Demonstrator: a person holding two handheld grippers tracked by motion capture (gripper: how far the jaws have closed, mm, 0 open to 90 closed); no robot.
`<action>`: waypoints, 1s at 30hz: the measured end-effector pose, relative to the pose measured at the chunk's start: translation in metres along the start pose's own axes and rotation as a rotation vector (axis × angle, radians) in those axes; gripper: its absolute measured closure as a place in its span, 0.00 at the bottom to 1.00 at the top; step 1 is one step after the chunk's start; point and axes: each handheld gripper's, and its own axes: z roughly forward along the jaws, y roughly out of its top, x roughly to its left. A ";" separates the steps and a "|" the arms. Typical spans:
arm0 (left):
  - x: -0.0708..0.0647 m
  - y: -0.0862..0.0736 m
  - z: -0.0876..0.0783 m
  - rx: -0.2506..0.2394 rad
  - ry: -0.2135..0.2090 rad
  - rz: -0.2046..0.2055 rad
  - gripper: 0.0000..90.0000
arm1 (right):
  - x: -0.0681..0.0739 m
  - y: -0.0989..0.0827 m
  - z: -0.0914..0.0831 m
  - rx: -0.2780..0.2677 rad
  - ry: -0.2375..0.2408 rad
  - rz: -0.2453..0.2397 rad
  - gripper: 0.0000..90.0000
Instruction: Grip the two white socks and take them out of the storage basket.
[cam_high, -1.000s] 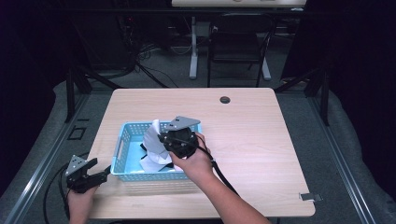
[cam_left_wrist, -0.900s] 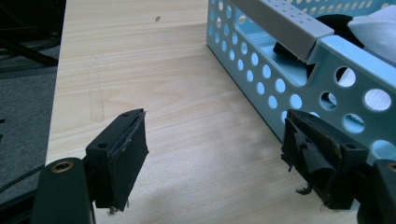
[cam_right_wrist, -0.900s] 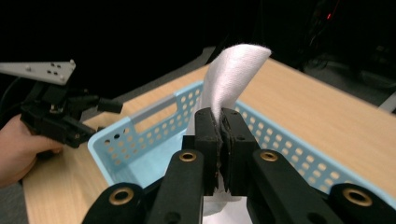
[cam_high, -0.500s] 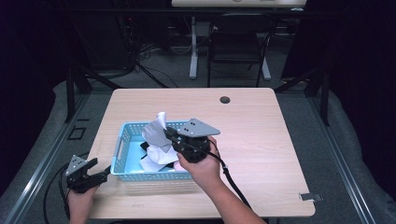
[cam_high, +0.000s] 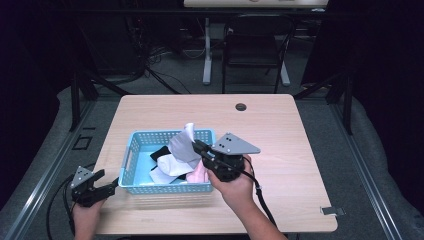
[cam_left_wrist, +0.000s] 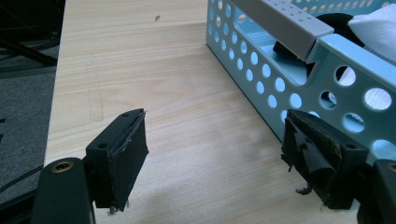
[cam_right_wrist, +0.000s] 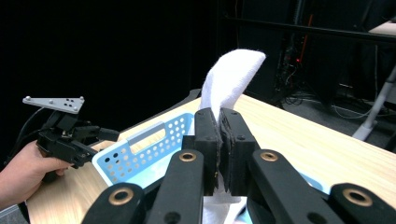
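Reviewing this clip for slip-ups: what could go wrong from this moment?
The right gripper pinches the white sock by a thin fold, so it may slip free. The sock's lower part hangs over the other socks in the blue basket and might drag one out. The left gripper sits open beside the basket, not steadying it.

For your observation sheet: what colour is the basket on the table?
Light blue basket, clearest in the left gripper view.

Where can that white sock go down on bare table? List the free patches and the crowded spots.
Free: the table to the right of the blue basket, and the far strip between the basket and the small dark hole. Crowded: inside the basket, full of socks, and its near left corner, where the left tool sits. The right tool grips the white sock.
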 end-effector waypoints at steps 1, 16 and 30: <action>0.000 0.000 0.000 -0.002 -0.002 0.000 0.25 | -0.003 -0.002 -0.007 0.003 -0.011 0.007 0.96; 0.000 0.000 0.000 0.002 0.003 0.003 0.25 | -0.033 -0.019 -0.053 -0.008 -0.121 0.052 0.96; 0.000 0.000 0.000 0.000 0.003 0.002 0.25 | -0.053 -0.036 -0.082 0.005 -0.212 0.076 0.96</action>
